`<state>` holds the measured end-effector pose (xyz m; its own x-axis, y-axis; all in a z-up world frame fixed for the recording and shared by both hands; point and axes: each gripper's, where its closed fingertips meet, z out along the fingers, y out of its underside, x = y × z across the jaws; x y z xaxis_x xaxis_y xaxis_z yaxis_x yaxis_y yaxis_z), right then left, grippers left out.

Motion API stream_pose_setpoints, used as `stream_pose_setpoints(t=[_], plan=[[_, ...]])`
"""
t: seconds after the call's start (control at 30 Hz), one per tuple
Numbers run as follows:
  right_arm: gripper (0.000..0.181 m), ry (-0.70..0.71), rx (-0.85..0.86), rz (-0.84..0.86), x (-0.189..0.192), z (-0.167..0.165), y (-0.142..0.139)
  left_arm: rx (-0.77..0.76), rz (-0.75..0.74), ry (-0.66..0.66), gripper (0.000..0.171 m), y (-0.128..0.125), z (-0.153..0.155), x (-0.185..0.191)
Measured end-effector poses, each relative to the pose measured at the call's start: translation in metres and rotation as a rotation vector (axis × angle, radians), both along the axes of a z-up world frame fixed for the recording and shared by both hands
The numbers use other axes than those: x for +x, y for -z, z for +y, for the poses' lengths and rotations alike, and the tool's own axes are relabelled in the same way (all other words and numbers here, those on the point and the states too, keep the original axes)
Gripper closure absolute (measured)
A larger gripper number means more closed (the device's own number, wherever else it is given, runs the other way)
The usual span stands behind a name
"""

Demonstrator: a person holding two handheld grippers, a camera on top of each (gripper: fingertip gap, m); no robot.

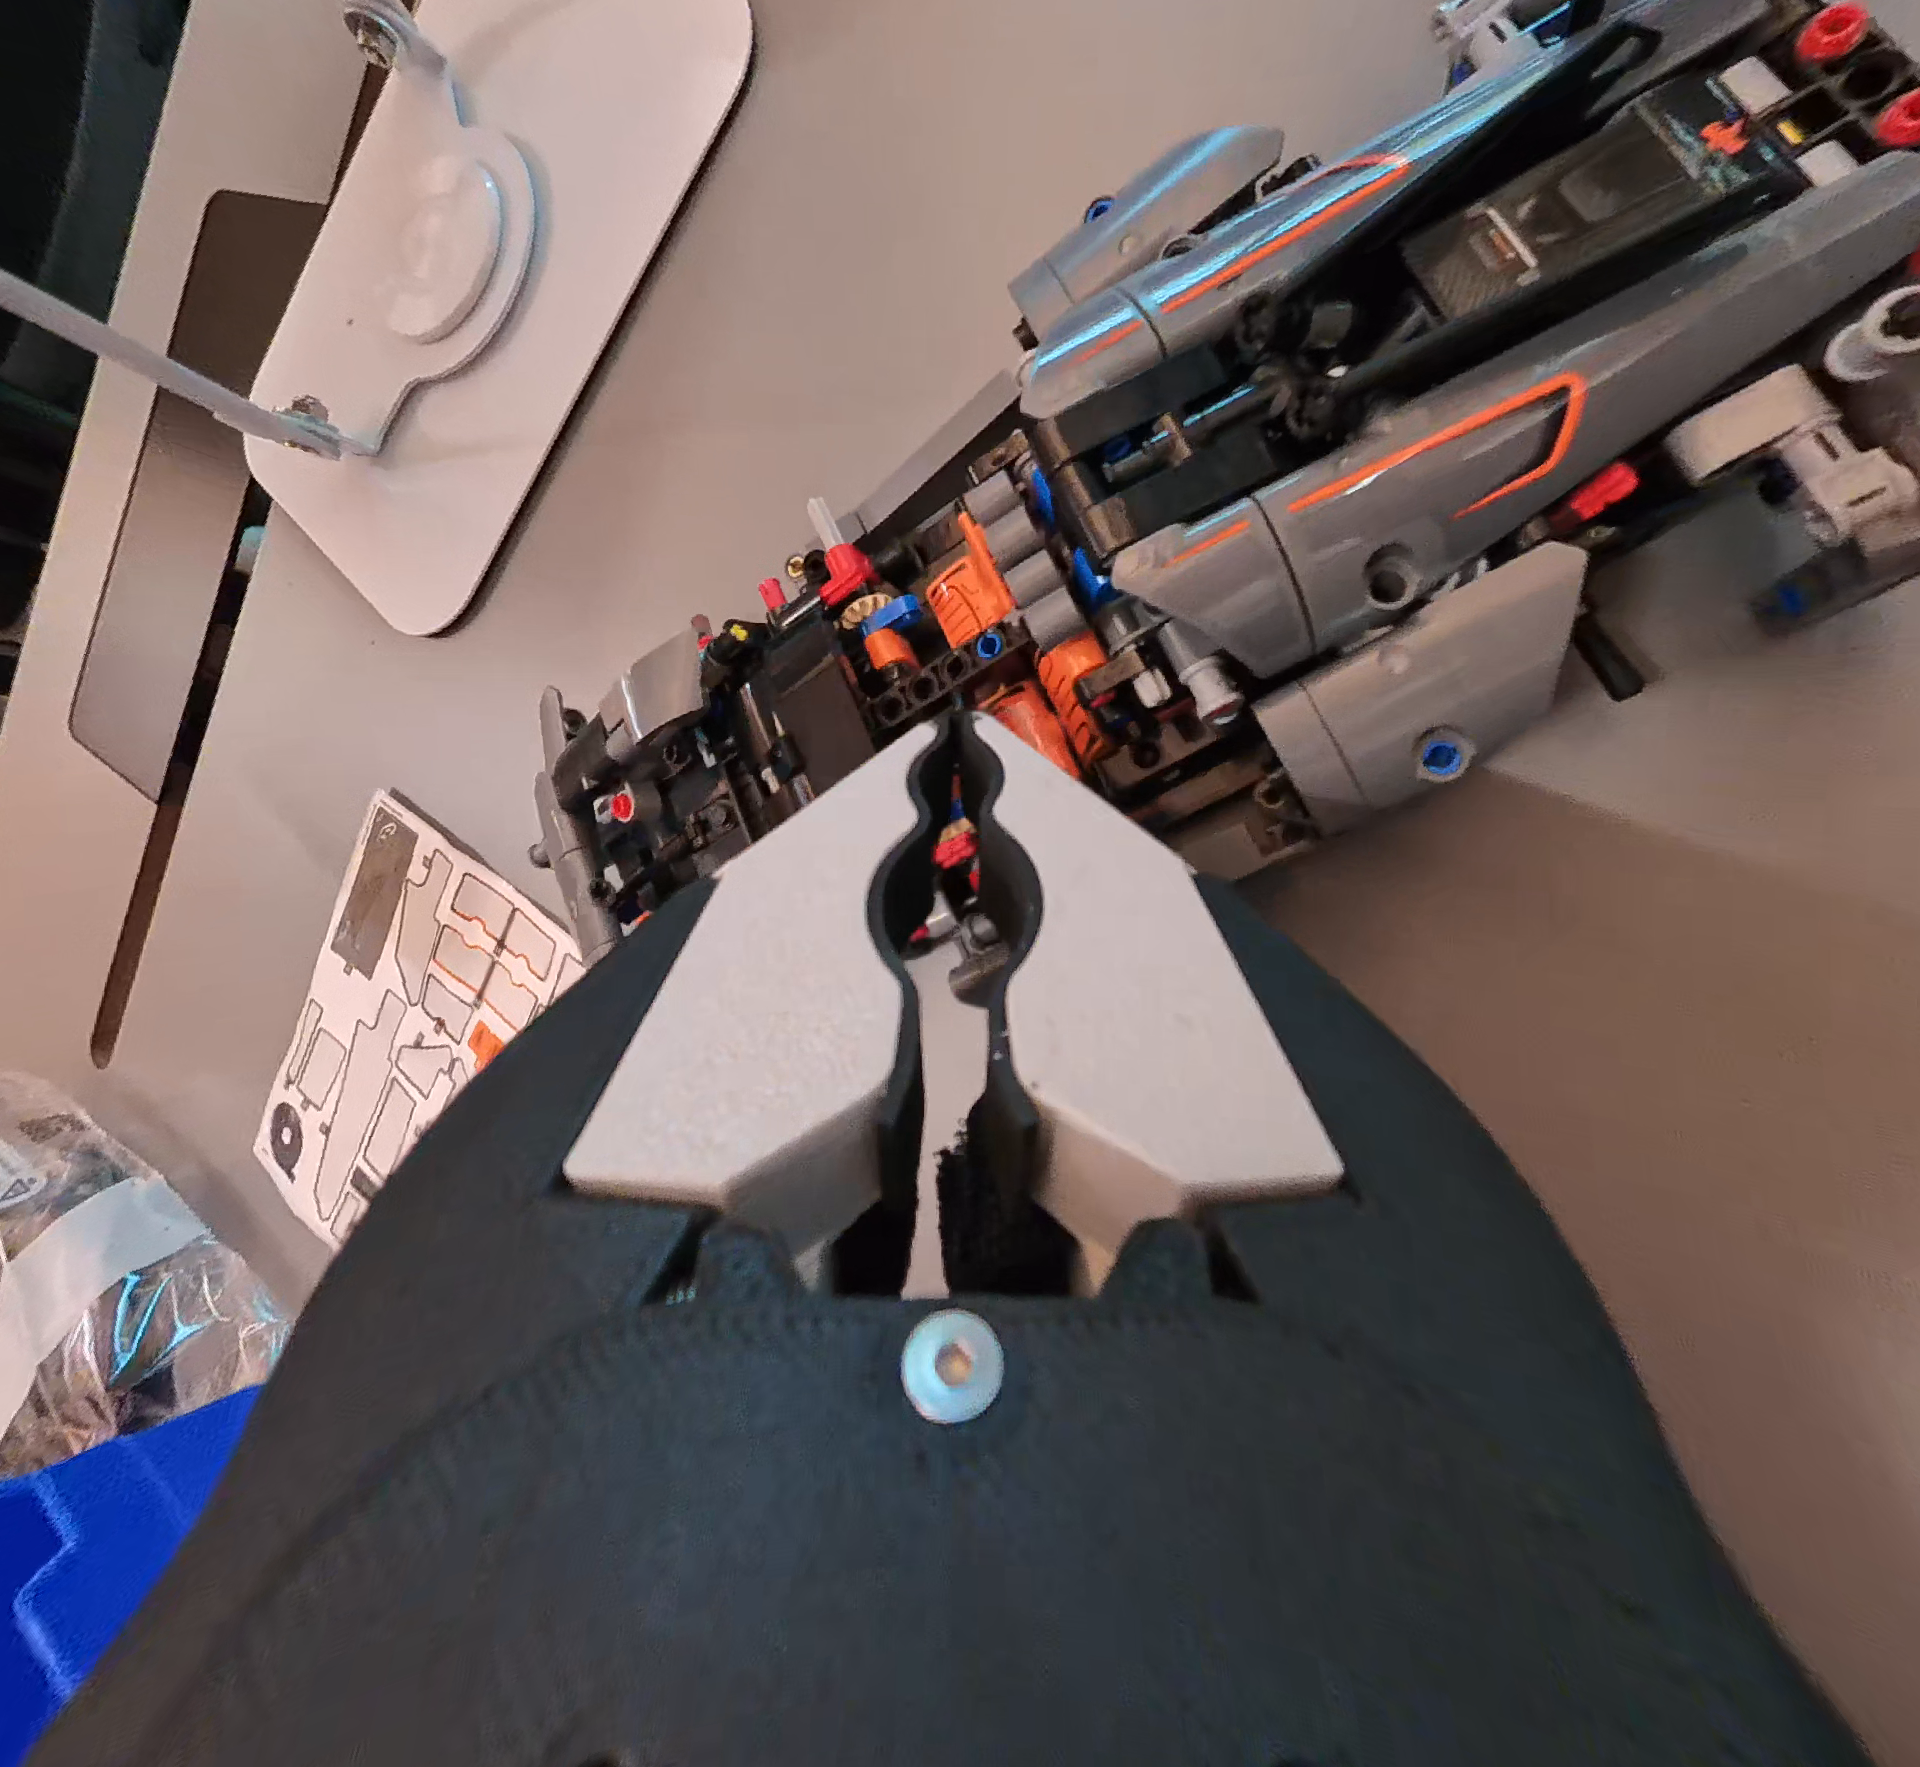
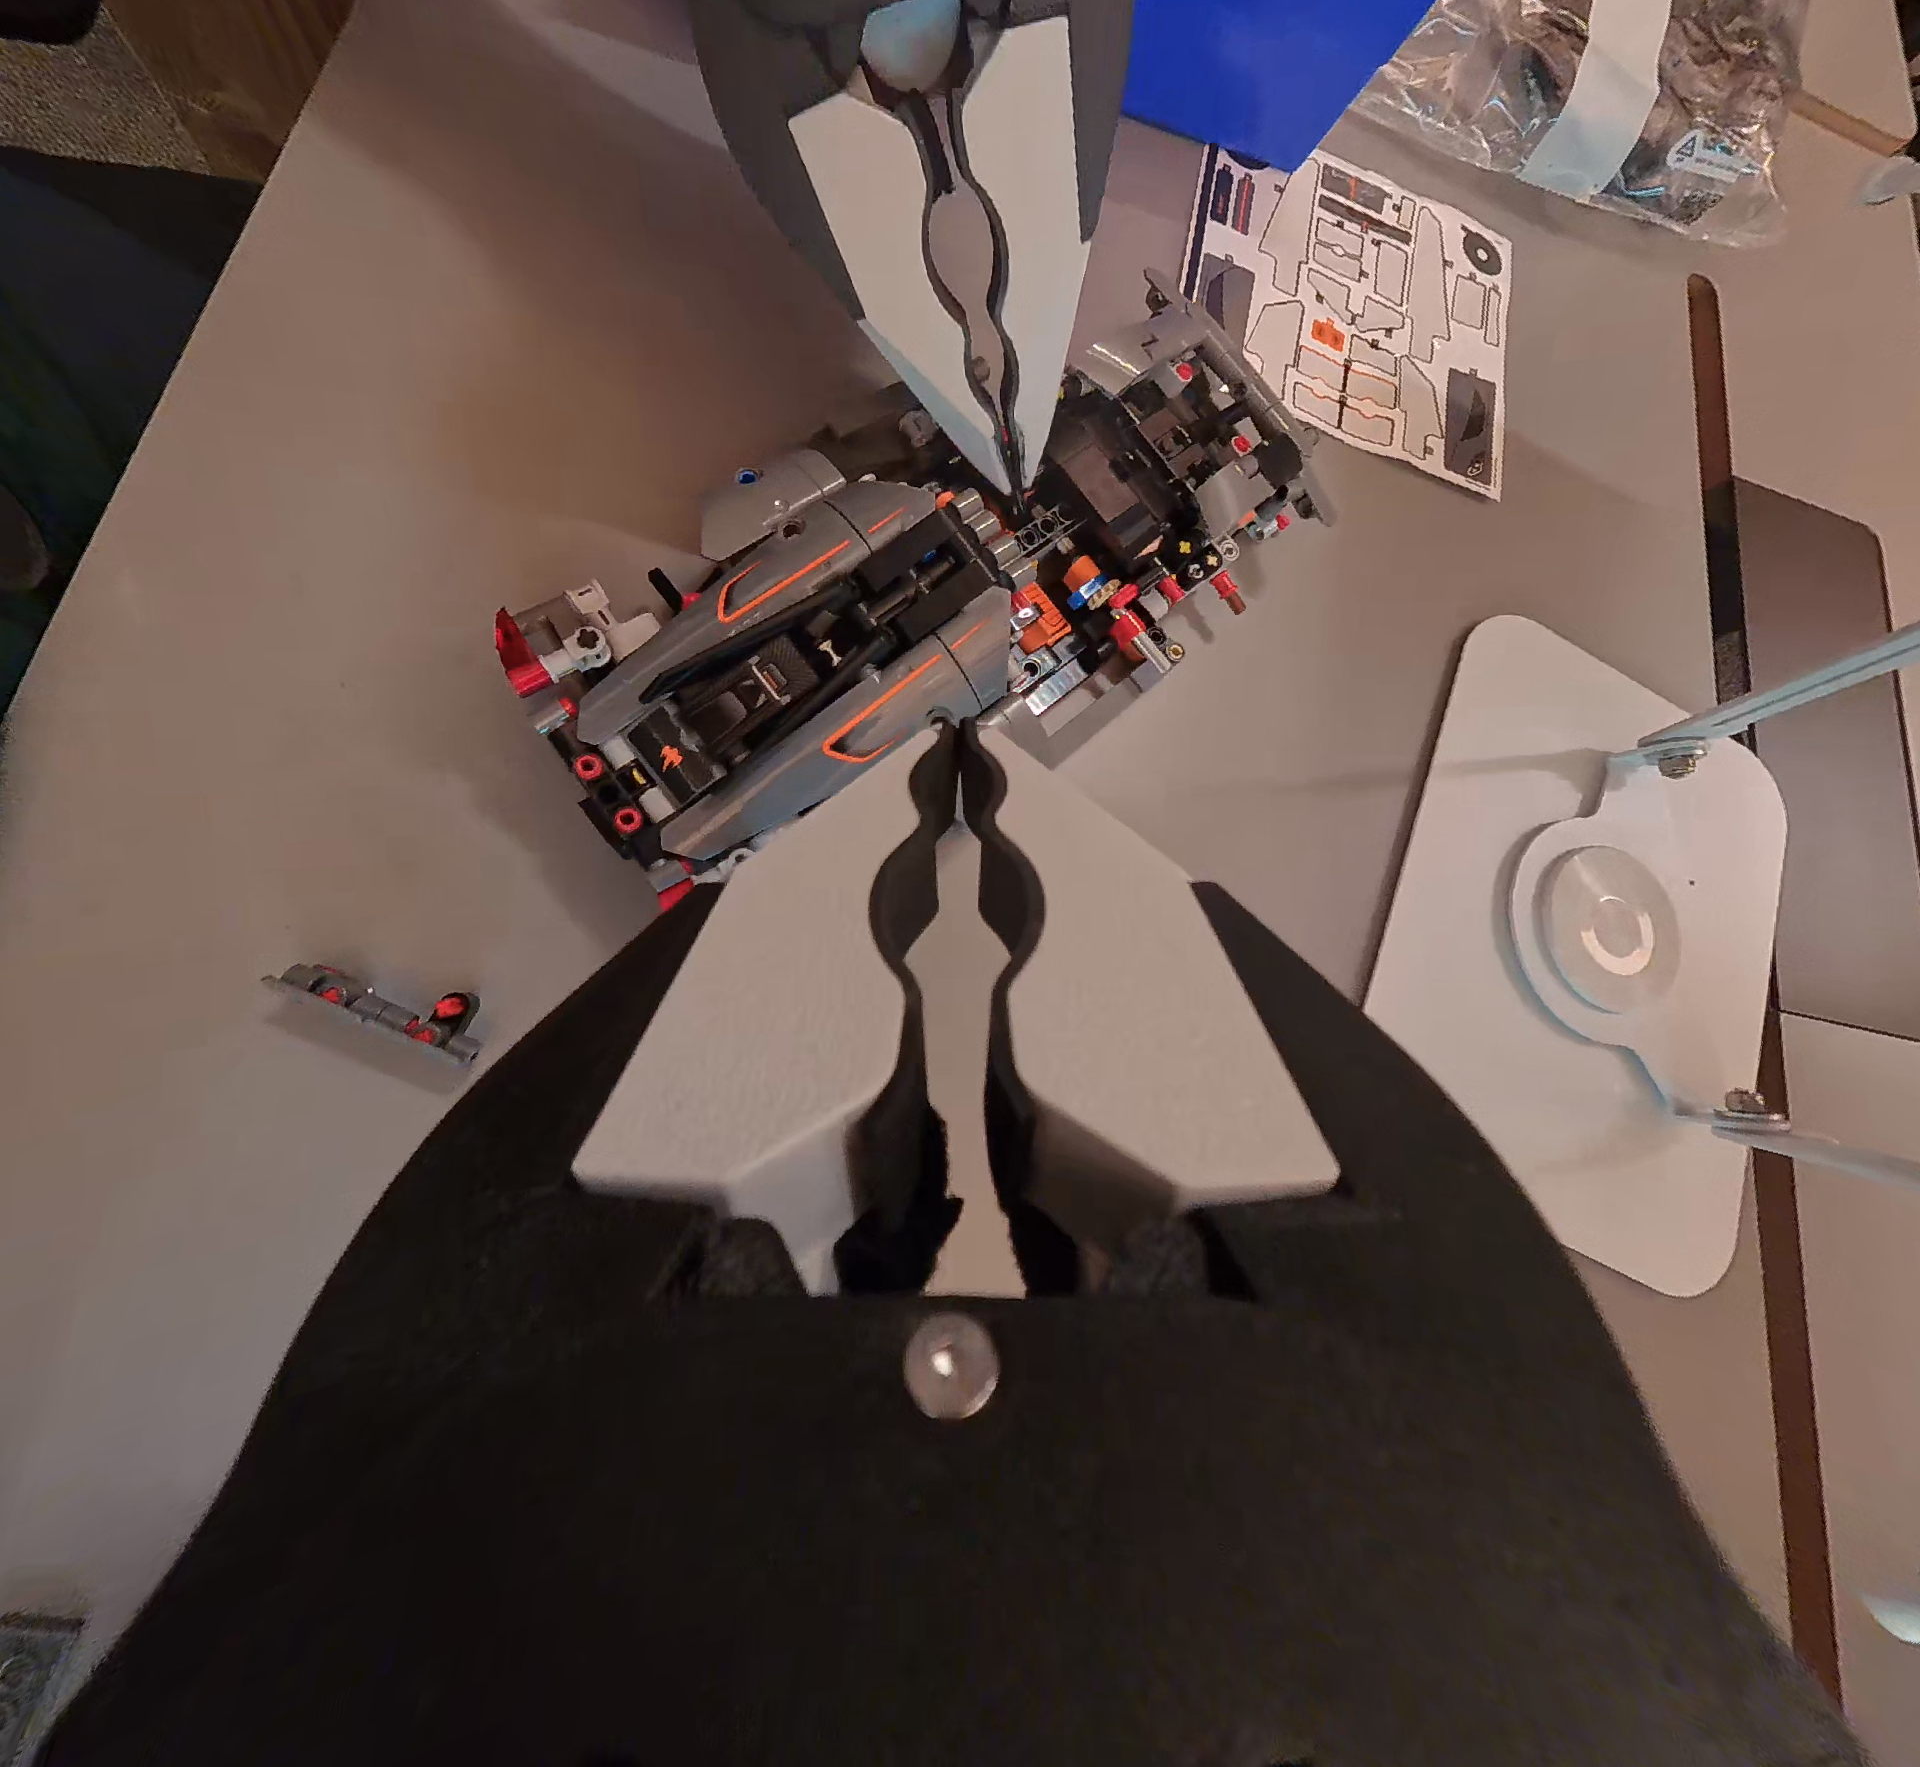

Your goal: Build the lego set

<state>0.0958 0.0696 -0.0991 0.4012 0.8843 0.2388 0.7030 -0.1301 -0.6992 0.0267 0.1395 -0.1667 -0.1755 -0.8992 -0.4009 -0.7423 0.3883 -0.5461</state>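
Now the lego car [image 2: 831,637] lies between both closed tongs, left tongs [image 2: 1013,481] touching its middle, right tongs [image 2: 956,730] beside it.

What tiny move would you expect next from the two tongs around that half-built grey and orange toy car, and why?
Probably a gentle downward press by the left tongs. Their closed tips sit on the black pin-hole beam in the middle of the car, seemingly holding a small dark piece, though it is too small to confirm. The right tongs, shut, rest at the car's side panel, apparently bracing it.
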Motion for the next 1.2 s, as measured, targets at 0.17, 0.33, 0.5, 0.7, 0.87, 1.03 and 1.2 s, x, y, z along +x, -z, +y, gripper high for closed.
stream_pose_setpoints(t=[0.17,0.33,0.5,0.7,0.87,1.03,1.2], plan=[[0.181,-0.002,-0.003,0.011,0.001,-0.004,0.003,0.011,0.011,0.006,0.171,0.0,0.002,0.003],[0.181,0.004,-0.008,0.029,0.005,-0.005,0.005,0.028,-0.02,0.035,0.171,-0.011,-0.002,0.003],[0.181,0.004,-0.012,0.038,0.006,-0.004,0.008,0.052,0.026,0.044,0.171,-0.003,-0.002,0.007],[0.181,0.02,-0.012,0.05,0.008,-0.007,0.008,0.033,0.061,-0.019,0.171,0.0,0.007,0.004],[0.176,0.086,-0.024,0.067,0.016,-0.007,0.006,-0.01,-0.033,-0.115,0.168,-0.021,0.013,-0.013],[0.163,0.165,-0.063,0.1,0.017,-0.012,0.013,-0.085,-0.105,-0.236,0.155,-0.022,0.004,-0.046],[0.155,0.23,-0.123,0.154,0.012,-0.018,0.028,-0.144,-0.125,-0.278,0.136,-0.004,-0.012,-0.06]])
